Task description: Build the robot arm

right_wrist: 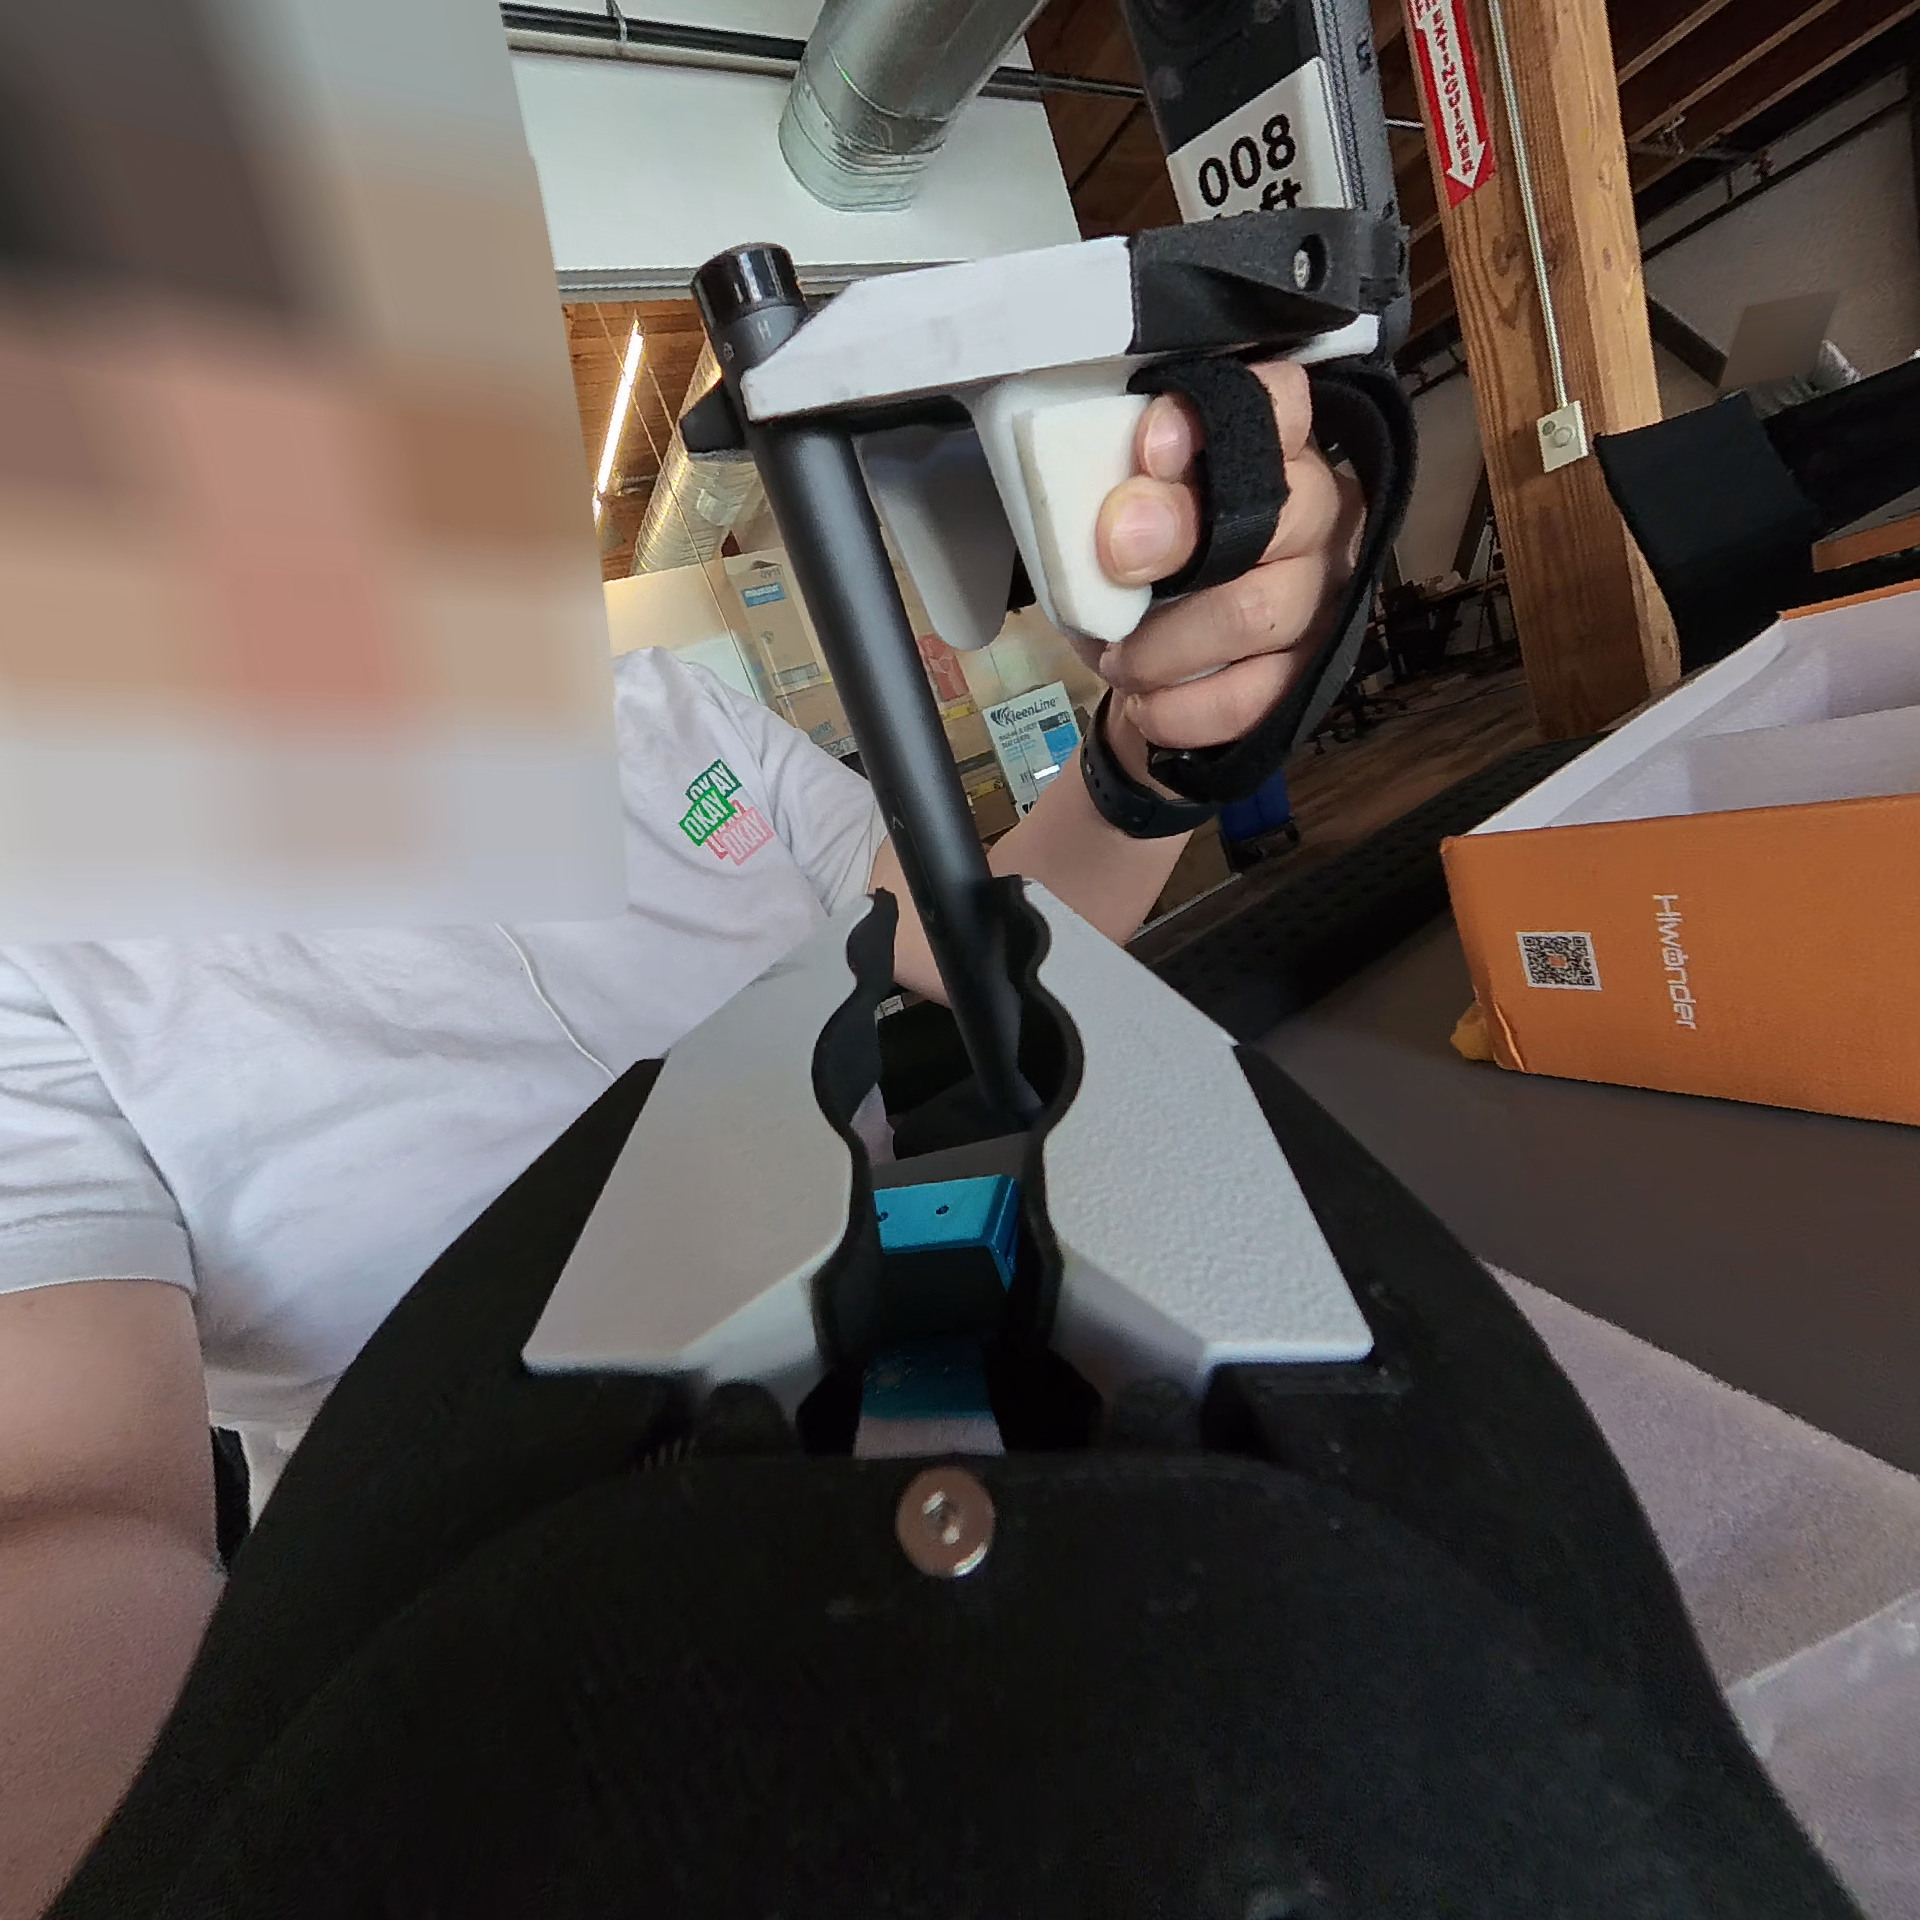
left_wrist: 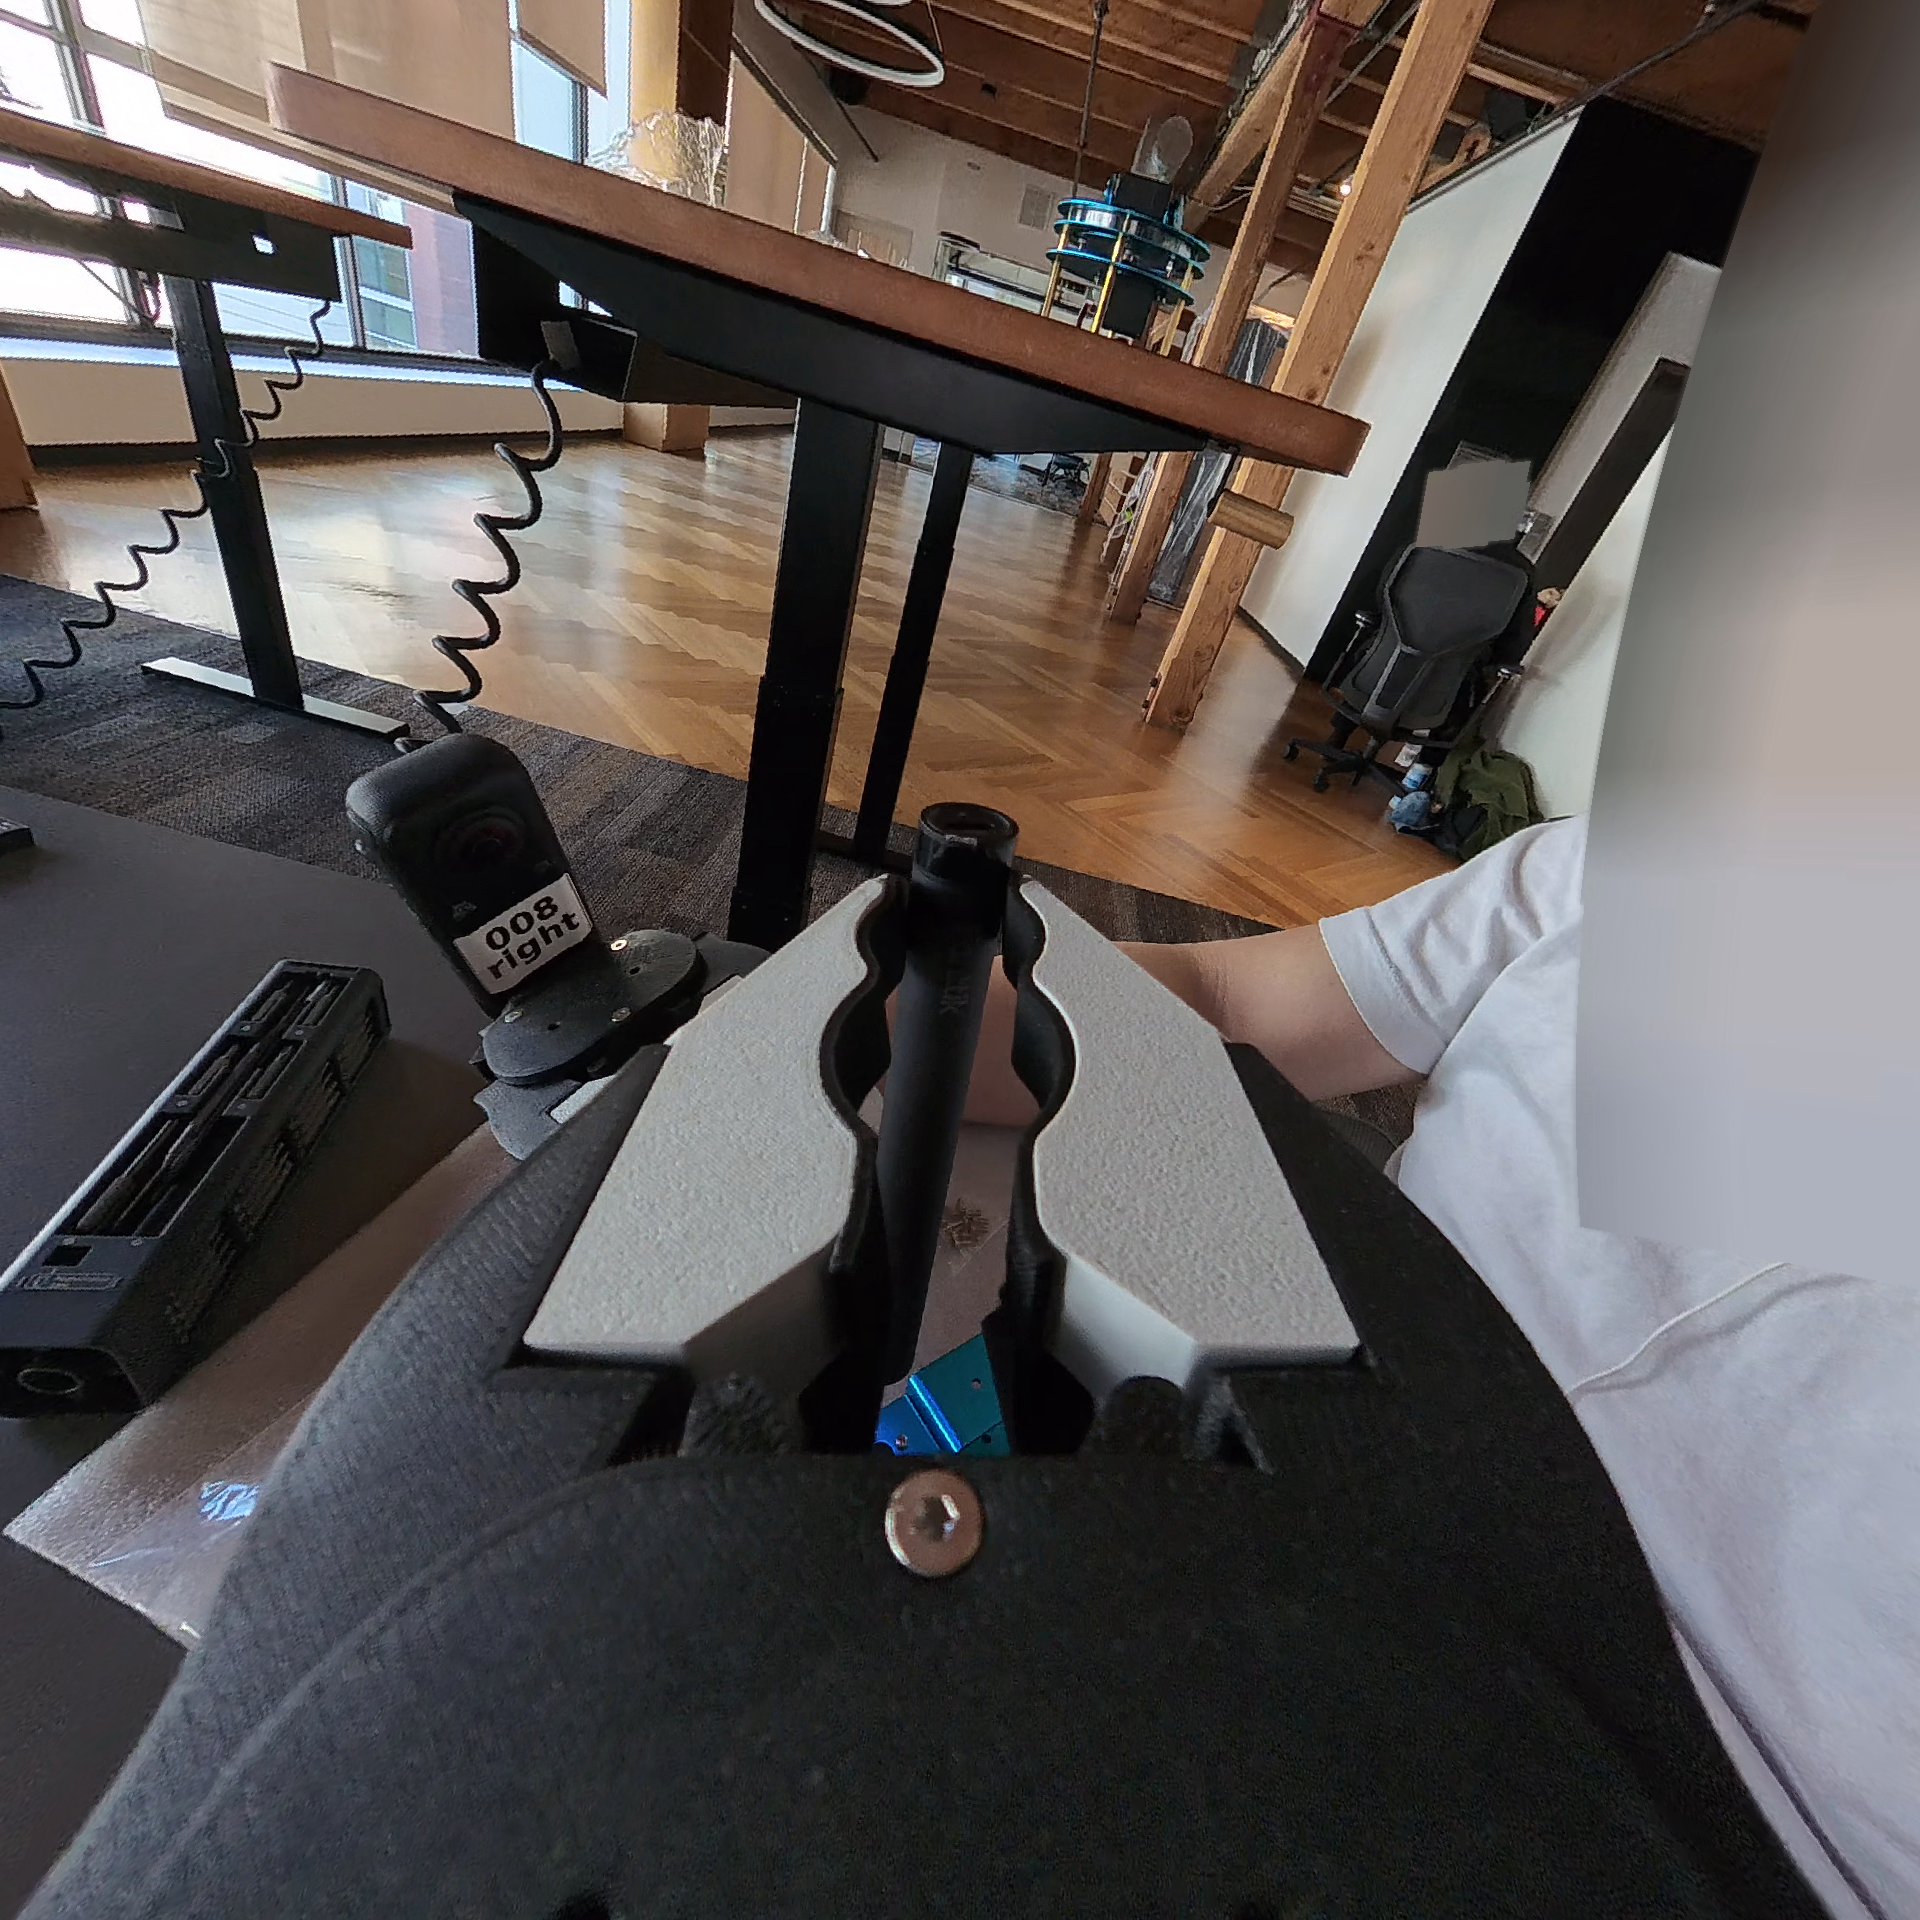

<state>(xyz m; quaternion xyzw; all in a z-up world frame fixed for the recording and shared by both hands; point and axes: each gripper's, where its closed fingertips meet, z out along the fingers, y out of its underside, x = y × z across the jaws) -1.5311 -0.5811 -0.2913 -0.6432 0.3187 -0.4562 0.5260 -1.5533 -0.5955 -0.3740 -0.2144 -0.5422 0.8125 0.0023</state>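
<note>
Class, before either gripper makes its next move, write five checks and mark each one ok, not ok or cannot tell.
1. Left gripper shut on the black driver: ok.
2. Right gripper shut on the blue block: ok.
3. Driver's lower end reaches down between the right fingers: ok.
4. Driver tip seated in a screw: cannot tell, it is hidden.
5. Orange box apart from both grippers: ok.

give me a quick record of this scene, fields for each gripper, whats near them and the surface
left gripper: jaws shut on black tool, held upright
right gripper: jaws shut on blue part
tool tip: comes down between right jaws, above blue part
near left: black bit case, foam sheet
near right: orange box, open
surface: dark table
</note>
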